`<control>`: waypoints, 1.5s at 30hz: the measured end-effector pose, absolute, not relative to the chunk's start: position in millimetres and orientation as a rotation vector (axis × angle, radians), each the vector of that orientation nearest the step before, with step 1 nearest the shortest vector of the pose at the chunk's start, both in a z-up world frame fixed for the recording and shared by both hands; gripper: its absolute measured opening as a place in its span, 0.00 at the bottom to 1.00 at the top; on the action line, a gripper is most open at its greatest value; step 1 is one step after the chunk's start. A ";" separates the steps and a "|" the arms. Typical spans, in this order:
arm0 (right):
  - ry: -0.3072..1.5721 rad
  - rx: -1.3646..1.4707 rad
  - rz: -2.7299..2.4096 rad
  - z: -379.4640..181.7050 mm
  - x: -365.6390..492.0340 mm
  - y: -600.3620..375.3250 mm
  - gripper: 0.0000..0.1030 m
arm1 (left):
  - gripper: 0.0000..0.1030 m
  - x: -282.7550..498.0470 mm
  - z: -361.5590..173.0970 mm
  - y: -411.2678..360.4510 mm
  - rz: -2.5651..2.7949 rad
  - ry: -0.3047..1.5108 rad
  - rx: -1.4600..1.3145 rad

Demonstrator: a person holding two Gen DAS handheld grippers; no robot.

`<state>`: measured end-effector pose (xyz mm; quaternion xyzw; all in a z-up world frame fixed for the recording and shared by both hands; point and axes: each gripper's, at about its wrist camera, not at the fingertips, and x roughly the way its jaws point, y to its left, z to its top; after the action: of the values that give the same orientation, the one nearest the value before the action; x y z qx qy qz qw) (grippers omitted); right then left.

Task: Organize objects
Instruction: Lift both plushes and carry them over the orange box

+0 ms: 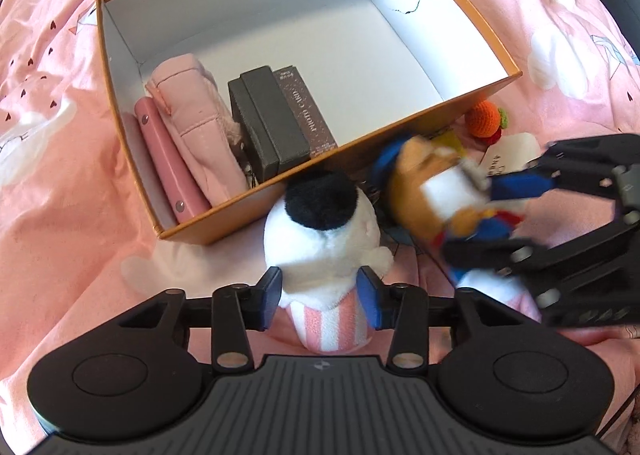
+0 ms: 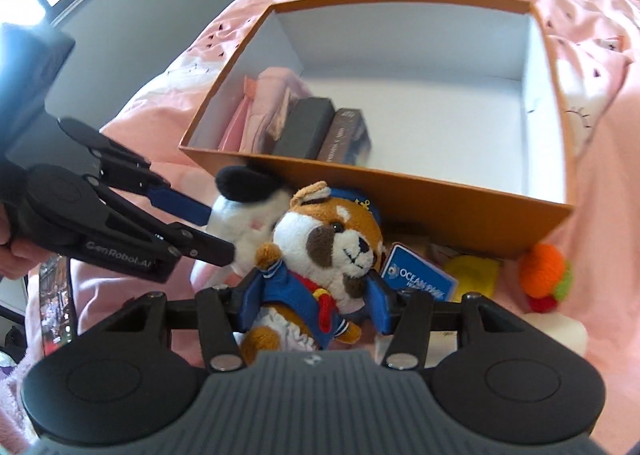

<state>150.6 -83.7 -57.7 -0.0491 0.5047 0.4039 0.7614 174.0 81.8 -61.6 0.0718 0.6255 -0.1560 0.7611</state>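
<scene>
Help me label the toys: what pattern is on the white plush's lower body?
Pink and white vertical stripes on the white plush, clearest in the left wrist view.

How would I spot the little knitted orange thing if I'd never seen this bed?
Find the big orange cardboard box lying open on the pink bedspread. Just outside its near wall, at the right-hand corner in the right wrist view, lies the knitted toy. It alone is yarn: an orange ball with green and red bits, beside a flat yellow piece, apart from the plush animals.
</scene>
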 end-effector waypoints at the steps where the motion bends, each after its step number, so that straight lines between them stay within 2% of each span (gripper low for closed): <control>1: 1.098 -0.119 0.883 -60.8 150.5 -79.7 0.54 | 0.49 174.4 -61.2 81.3 -0.343 1.356 0.152; 2: 1.100 -0.132 0.883 -64.0 150.3 -75.8 0.54 | 0.50 174.7 -60.3 80.9 -0.342 1.349 0.147; 5: 1.093 -0.158 0.896 -69.4 151.1 -71.1 0.54 | 0.71 174.6 -54.5 79.2 -0.358 1.298 0.128; 8: 1.094 -0.158 0.907 -72.3 154.0 -71.5 0.54 | 0.77 178.9 -56.4 70.9 -0.381 1.296 0.135; 17: 1.105 -0.150 0.909 -77.1 156.1 -75.6 0.55 | 0.79 188.3 -74.4 57.3 -0.372 1.328 0.254; 23: 1.102 -0.136 0.912 -75.1 156.0 -78.6 0.55 | 0.66 189.2 -78.3 62.8 -0.361 1.331 0.220; 27: 1.058 -0.152 0.911 -62.4 149.4 -85.8 0.54 | 0.63 179.0 -60.7 67.9 -0.357 1.300 0.197; 37: 0.862 -0.150 0.964 2.6 136.0 -108.5 0.54 | 0.62 155.4 12.5 77.4 -0.414 1.194 0.101; 45: 0.699 -0.172 0.927 44.0 154.2 -110.4 0.54 | 0.62 186.9 50.9 70.7 -0.413 1.073 0.006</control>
<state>154.2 -110.4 44.0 -0.0812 0.3299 0.4374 0.8326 186.9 70.7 50.9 0.0027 0.5074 -0.1953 0.8393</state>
